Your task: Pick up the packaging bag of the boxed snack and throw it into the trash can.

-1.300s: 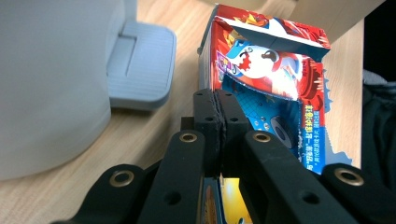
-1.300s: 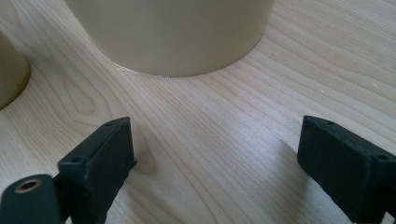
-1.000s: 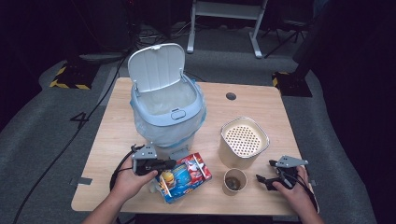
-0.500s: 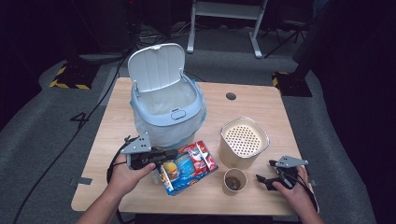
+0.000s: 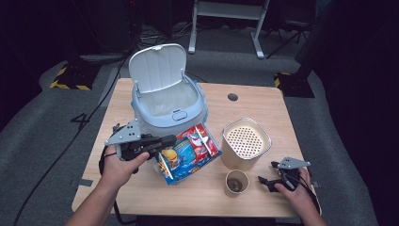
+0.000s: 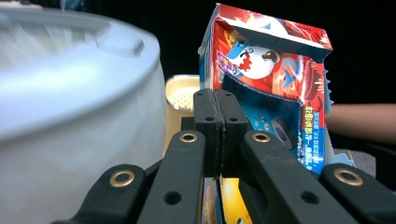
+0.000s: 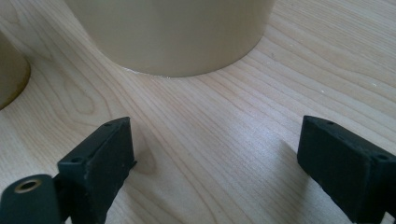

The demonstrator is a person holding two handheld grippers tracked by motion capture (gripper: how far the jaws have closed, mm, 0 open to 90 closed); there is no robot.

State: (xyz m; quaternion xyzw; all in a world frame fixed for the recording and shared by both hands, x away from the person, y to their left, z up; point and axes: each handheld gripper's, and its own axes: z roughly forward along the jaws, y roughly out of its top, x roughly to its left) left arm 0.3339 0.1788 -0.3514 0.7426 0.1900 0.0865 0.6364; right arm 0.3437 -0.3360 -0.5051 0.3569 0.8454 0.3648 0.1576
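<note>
Left tool [image 5: 168,140]: clenched on the edge of the snack bag [image 5: 188,151], jaws pressed together with the foil pinched between them. You hold the bag off the tabletop [image 5: 244,101], just in front of the bin [image 5: 164,113], whose lid [image 5: 157,66] stands open at the far side.

Right tool [image 5: 264,181]: released, jaws wide apart, resting low at the near right beside the paper cup [image 5: 235,182] and nearer than the cream container [image 5: 245,143]. It grips nothing.

Step in hand, as judged: carry the bag up and over the bin rim, then drop it inside.
- Keep your pinch firm; the grip is at one edge, so the bag may swing or fold.
- Clear the front latch and rim before you move across.
- Release only when most of the bag hangs over the opening.
- Leave your right tool still, clear of the cup.

Hard to make out:
- Bin interior: pale and blurred; contents cannot be told.
- Bag's lower end: cut off in the left gripper view.
- Liquid level in the cup: unclear.
</note>
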